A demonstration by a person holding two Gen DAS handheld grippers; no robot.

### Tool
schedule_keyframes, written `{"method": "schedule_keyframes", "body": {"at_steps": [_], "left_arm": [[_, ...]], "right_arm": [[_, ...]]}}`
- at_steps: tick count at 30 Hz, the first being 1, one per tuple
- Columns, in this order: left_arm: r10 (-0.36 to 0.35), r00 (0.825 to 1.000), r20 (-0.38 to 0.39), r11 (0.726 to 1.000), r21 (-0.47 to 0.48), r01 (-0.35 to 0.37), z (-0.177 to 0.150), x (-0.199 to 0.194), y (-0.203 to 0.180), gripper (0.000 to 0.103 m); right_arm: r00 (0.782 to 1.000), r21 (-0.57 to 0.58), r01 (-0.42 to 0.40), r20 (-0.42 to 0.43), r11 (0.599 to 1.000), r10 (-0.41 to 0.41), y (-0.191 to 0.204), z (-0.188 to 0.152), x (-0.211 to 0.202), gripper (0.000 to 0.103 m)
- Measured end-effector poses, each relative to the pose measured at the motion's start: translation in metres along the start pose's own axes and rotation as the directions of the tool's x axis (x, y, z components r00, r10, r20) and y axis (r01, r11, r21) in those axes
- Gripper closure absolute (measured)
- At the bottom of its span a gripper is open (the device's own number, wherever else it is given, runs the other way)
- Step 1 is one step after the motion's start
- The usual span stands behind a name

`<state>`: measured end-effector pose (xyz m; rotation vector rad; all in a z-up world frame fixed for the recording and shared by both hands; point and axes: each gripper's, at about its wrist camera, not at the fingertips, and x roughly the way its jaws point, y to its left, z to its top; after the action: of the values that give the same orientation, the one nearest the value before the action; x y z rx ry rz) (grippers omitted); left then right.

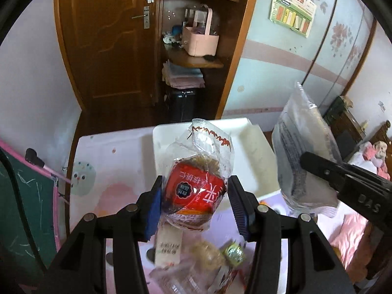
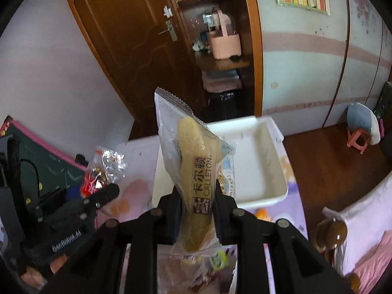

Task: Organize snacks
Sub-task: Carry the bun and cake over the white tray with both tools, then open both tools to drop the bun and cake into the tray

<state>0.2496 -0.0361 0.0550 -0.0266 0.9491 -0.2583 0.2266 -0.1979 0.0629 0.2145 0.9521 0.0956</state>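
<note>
My left gripper (image 1: 194, 197) is shut on a clear snack bag with a red label (image 1: 196, 191), held up above the table in front of a white tray (image 1: 245, 127). My right gripper (image 2: 197, 203) is shut on a clear Calleton packet with a yellow cake (image 2: 193, 161), lifted edge-on before the same white tray (image 2: 259, 161). The left wrist view shows that packet (image 1: 301, 147) from its pale side at the right, pinched by the right gripper's black fingers (image 1: 318, 165). The red-label bag (image 2: 103, 169) appears at the left of the right wrist view. More wrapped snacks (image 1: 210, 257) lie below on the table.
The table wears a pastel cartoon cloth (image 1: 103, 171). A green chalkboard with a pink frame (image 1: 27, 201) leans at its left. Behind are a brown door (image 1: 105, 36) and corner shelves with a pink basket (image 1: 199, 40). A pink stool (image 2: 357, 139) stands on the wooden floor.
</note>
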Motion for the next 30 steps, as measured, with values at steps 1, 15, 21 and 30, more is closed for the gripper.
{"method": "schedule_keyframes", "body": {"at_steps": [1, 15, 21, 30], "left_arm": [[0.004, 1.0, -0.001, 1.0, -0.007, -0.004, 0.007, 0.007, -0.003, 0.054], [0.132, 0.989, -0.069, 0.99, -0.041, -0.136, 0.051, 0.128, -0.004, 0.053], [0.173, 0.98, -0.095, 0.984, -0.035, -0.177, 0.048, 0.147, -0.003, 0.032], [0.166, 0.985, -0.041, 0.984, -0.058, -0.168, 0.038, 0.123, 0.003, 0.013]], "right_arm": [[1.0, -0.001, 0.004, 0.0, 1.0, -0.004, -0.004, 0.008, 0.006, 0.081], [0.993, -0.012, 0.035, -0.11, 0.999, -0.036, -0.049, 0.056, 0.122, 0.08], [0.99, -0.052, 0.038, -0.134, 0.998, -0.044, -0.044, 0.059, 0.144, 0.075], [0.994, -0.112, 0.013, -0.108, 0.994, -0.025, -0.032, 0.053, 0.129, 0.058]]}}
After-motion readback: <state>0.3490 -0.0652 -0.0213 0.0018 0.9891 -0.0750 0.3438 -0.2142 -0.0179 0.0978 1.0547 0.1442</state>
